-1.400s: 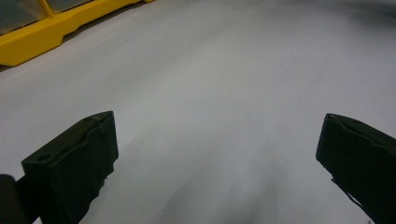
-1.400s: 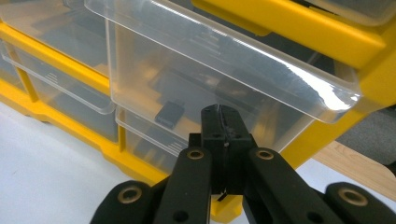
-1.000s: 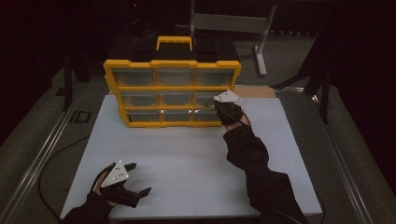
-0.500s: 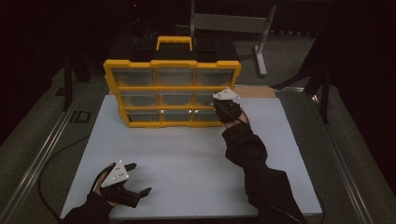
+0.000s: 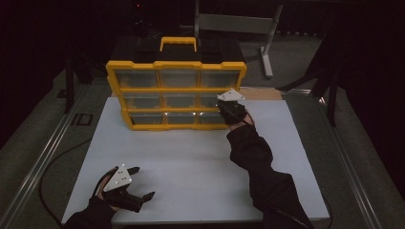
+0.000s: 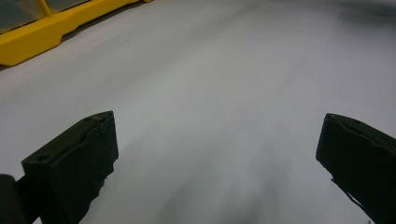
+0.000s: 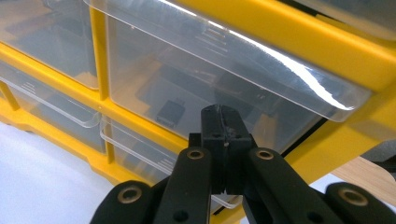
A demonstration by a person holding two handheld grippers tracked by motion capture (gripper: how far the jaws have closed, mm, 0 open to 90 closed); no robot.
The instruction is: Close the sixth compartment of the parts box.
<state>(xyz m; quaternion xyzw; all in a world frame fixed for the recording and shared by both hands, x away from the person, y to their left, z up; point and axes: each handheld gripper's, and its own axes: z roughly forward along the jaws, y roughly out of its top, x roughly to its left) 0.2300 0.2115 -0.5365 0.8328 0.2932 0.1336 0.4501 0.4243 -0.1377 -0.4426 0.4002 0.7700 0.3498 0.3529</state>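
Right gripper view: right gripper [image 7: 223, 140], fingers pressed together, sits at a clear drawer [image 7: 224, 79] of the yellow organizer [image 5: 175, 93] (mid-right). Likely opening it; hook the lip, pull straight. Left gripper [image 5: 131, 188] rests spread on the surface [image 5: 191, 157].

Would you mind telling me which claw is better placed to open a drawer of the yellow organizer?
Right. The right claw is shut against a clear drawer; the left claw is open, far off.

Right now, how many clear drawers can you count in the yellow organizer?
9 in the yellow organizer: three rows of three, top, middle and bottom. The right gripper partly covers the right-hand middle and bottom ones.
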